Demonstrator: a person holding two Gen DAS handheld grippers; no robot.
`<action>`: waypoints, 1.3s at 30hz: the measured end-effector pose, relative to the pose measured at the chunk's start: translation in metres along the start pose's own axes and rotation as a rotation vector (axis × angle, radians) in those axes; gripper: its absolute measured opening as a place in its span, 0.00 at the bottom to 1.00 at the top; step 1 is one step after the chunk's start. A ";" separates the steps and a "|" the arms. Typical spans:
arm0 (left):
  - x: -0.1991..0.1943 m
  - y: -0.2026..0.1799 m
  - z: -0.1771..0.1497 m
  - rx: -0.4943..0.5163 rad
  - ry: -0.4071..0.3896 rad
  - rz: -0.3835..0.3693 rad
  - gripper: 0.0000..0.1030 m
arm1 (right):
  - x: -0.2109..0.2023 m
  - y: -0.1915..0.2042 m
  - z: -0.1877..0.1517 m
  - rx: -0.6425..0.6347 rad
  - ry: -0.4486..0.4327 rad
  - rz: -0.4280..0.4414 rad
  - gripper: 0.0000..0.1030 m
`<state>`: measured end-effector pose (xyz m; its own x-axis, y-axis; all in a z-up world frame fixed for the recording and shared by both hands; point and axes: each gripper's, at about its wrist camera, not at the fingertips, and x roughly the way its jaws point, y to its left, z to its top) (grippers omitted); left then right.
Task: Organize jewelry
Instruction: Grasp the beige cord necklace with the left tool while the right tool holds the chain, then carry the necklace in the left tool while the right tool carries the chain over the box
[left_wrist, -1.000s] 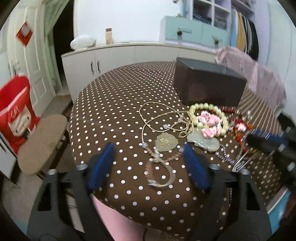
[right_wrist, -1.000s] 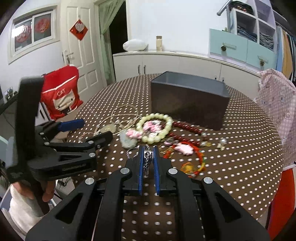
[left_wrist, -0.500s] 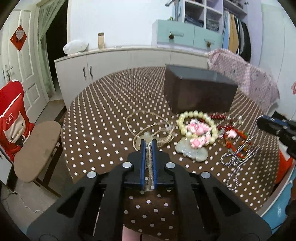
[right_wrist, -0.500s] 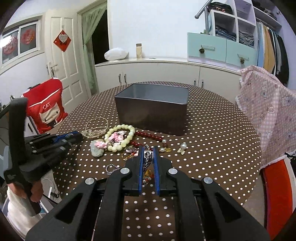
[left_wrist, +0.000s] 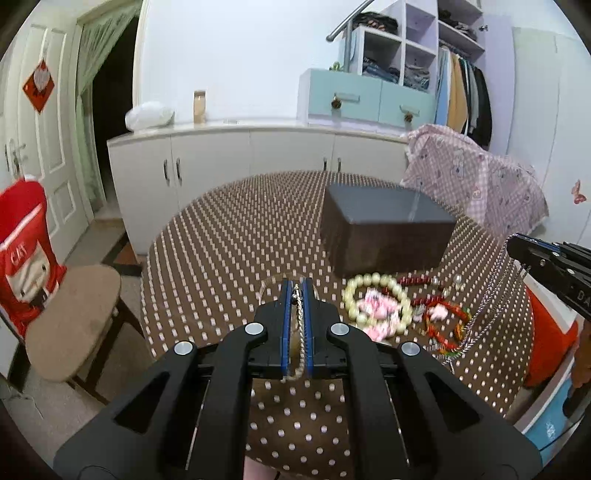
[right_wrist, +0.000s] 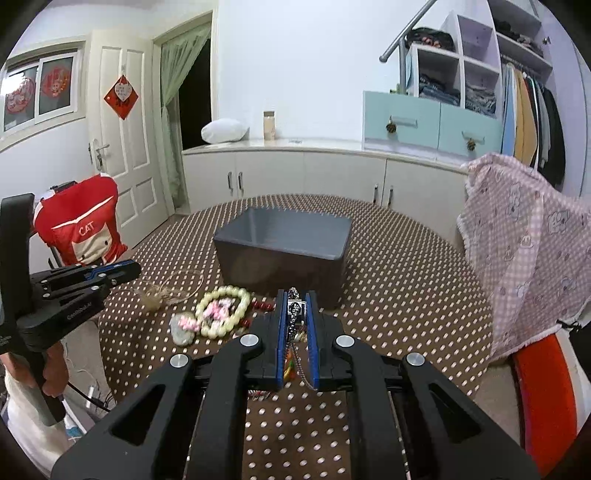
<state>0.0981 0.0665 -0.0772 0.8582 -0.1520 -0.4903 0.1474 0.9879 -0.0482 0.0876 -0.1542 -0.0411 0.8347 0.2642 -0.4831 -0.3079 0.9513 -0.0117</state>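
In the left wrist view my left gripper (left_wrist: 296, 287) is shut on a beige cord necklace (left_wrist: 301, 332), raised off the polka-dot table (left_wrist: 229, 258). My right gripper (right_wrist: 297, 295) is shut on a silver chain (right_wrist: 293, 314); that chain (left_wrist: 487, 295) hangs from it in the left wrist view, above the table's right side. An open grey box (right_wrist: 284, 240) stands behind the pile. A pale bead bracelet (right_wrist: 221, 312) with pink charms, red beads (left_wrist: 417, 278) and a jade pendant (right_wrist: 181, 332) lie on the cloth. The cord's loop (right_wrist: 166, 291) dangles below the left gripper (right_wrist: 125, 269).
A chair with a red cover (left_wrist: 22, 258) and a tan seat (left_wrist: 70, 325) stands left of the table. A pink checked cloth (right_wrist: 524, 258) drapes over a seat at the right. White cabinets (left_wrist: 258, 155) line the far wall. A hand (right_wrist: 51, 373) holds the left gripper's handle.
My left gripper went from open over the cord necklace to shut on it and rose with it. The right gripper lifted the silver chain up off the table.
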 end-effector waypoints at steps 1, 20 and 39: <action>-0.001 0.000 0.003 0.001 -0.008 -0.002 0.06 | -0.001 -0.001 0.002 -0.002 -0.006 -0.002 0.08; -0.018 -0.024 0.082 0.041 -0.115 -0.083 0.06 | -0.011 -0.017 0.066 -0.053 -0.127 -0.040 0.08; -0.014 -0.033 0.177 0.010 -0.098 -0.132 0.06 | -0.007 -0.026 0.144 -0.115 -0.211 -0.066 0.08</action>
<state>0.1678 0.0309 0.0853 0.8748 -0.2831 -0.3931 0.2666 0.9589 -0.0974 0.1554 -0.1583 0.0887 0.9277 0.2411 -0.2849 -0.2896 0.9465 -0.1422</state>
